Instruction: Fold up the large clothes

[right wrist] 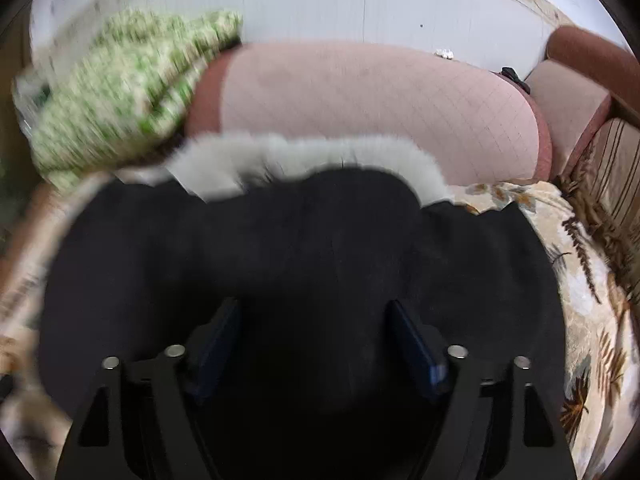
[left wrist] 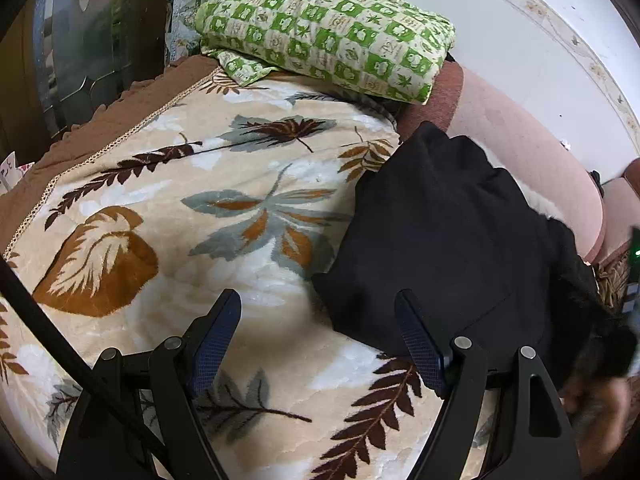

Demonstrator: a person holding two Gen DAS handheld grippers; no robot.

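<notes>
A black garment [left wrist: 440, 220] lies on the right part of a leaf-patterned blanket [left wrist: 180, 208] that covers a sofa seat. Its far edge carries a white fur trim [right wrist: 304, 156]. My left gripper [left wrist: 318, 296] stands open just above the blanket, by the garment's near left corner, and its right finger overlaps the black cloth's edge. In the blurred right wrist view the black garment [right wrist: 300, 232] fills the middle. My right gripper [right wrist: 312, 305] hovers over it with its jaws wide apart and no cloth visibly pinched.
A folded green-and-cream checked quilt [left wrist: 328, 28] sits at the sofa's back left; the right wrist view shows this quilt [right wrist: 120, 92] too. The pink backrest [right wrist: 380, 112] runs behind the garment, with a white wall above. A dark glass-fronted cabinet [left wrist: 80, 40] stands to the left.
</notes>
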